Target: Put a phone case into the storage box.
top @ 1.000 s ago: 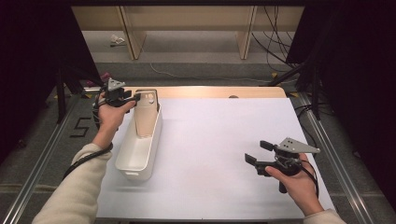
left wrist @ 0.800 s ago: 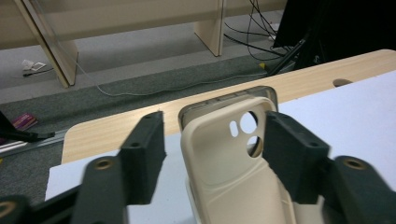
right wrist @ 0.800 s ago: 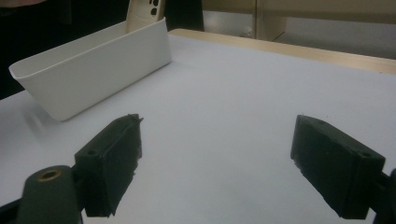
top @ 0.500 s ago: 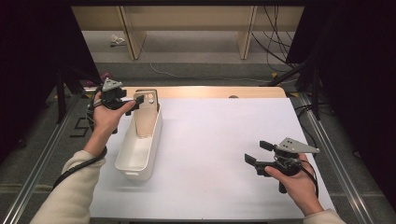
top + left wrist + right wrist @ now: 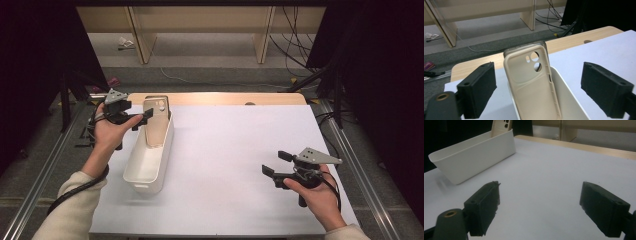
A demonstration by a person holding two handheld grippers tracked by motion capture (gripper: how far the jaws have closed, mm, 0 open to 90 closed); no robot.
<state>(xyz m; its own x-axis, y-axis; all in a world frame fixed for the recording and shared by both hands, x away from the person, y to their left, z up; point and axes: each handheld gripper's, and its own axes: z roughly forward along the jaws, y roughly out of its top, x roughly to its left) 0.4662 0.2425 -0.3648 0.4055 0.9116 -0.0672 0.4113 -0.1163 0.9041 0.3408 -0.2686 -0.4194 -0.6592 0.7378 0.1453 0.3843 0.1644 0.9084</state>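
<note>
We find the left gripper point(image 5: 146, 116) with jaws apart, just opened off the beige phone case point(image 5: 532, 80), which leans upright inside the white bin point(image 5: 145, 170). The right gripper point(image 5: 277, 164) stands open over the table point(image 5: 240, 150).

Beige phone case point(image 5: 530, 80) upright in white bin point(image 5: 148, 165)

The beige phone case point(image 5: 531, 77) looks like matt soft plastic, the white bin point(image 5: 150, 165) smooth plastic, the table edge point(image 5: 225, 98) wood.

Cream knit sleeves, black left hand-held gripper point(image 5: 146, 117), grey three-cornered top plates, trailing black cables
</note>
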